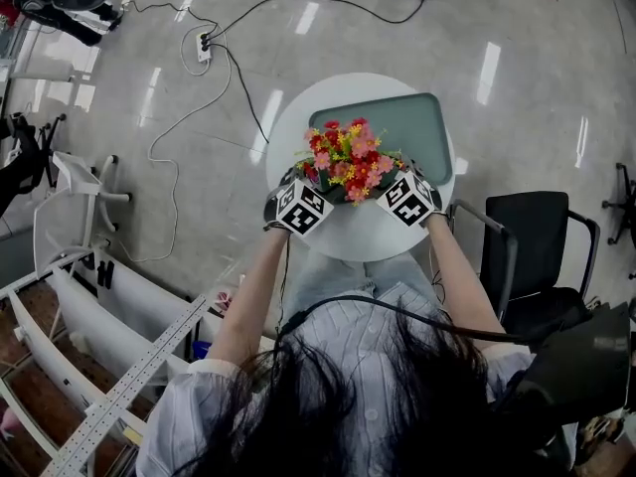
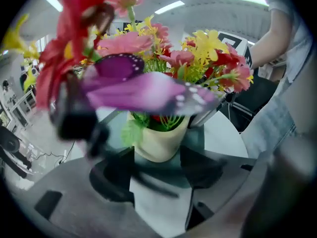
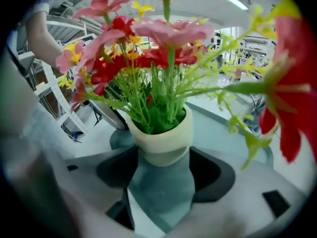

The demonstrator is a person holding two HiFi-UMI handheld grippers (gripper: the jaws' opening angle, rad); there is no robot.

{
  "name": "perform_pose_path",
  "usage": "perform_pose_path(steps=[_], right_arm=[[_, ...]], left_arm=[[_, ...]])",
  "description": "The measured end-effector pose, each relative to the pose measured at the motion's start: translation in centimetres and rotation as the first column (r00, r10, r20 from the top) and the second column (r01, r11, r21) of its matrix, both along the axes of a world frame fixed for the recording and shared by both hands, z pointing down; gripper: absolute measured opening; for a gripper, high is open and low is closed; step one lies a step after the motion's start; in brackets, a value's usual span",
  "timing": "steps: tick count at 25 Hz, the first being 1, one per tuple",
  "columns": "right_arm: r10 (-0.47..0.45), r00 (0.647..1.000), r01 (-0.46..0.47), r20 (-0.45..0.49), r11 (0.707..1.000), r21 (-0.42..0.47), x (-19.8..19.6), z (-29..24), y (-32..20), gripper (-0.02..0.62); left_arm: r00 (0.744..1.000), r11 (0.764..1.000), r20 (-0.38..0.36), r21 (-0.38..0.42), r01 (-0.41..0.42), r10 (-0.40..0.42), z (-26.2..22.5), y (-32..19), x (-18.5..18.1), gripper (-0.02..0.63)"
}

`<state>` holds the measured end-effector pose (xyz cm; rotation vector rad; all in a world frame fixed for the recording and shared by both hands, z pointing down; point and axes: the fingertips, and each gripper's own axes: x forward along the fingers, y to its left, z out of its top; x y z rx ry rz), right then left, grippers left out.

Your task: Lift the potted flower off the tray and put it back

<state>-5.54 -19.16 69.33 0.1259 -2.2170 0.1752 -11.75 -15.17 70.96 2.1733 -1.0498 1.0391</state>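
The potted flower (image 1: pixel 348 159), red, pink and yellow blooms in a cream pot (image 3: pixel 163 138), stands on the near left corner of the green tray (image 1: pixel 422 122) on a round white table (image 1: pixel 368 235). My left gripper (image 1: pixel 310 191) is at the pot's left and my right gripper (image 1: pixel 397 193) at its right, both angled down. In the left gripper view the pot (image 2: pixel 161 142) sits just beyond the open left gripper (image 2: pixel 158 171), untouched by its dark pads. The right gripper (image 3: pixel 161 171) is open too, with the pot at its tips. Blooms hide the fingertips in the head view.
A black chair (image 1: pixel 537 256) stands right of the table. Cables and a power strip (image 1: pixel 204 46) lie on the floor behind it. A white metal frame (image 1: pixel 89 306) runs along the left. The tray's far half (image 1: pixel 412 117) carries nothing.
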Motion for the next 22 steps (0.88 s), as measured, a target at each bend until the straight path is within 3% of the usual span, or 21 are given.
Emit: perform_pose_path(steps=[4,12,18,22], right_arm=[[-0.009,1.000,0.009,0.004,1.000,-0.007,-0.2,0.5,0.2,0.298],[0.013,1.000,-0.013,-0.010,1.000,0.019,-0.7,0.0,0.1,0.296],[0.035,0.999,-0.035,0.005,0.998,0.058,-0.9,-2.2,0.5,0.296],[0.064,0.997,-0.067,0.033,0.995,0.068,-0.7,-5.0,1.2,0.296]], left_arm=[[0.999,0.999,0.027,0.015,-0.041,0.041,0.5,-0.6,0.3,0.284],[0.998,1.000,0.052,0.008,0.019,-0.019,0.0,-0.6,0.0,0.284],[0.996,0.998,0.092,0.062,-0.003,-0.003,-2.4,-0.4,-0.3,0.284],[0.997,0.994,0.074,0.110,-0.022,0.014,-5.2,0.2,-0.2,0.284]])
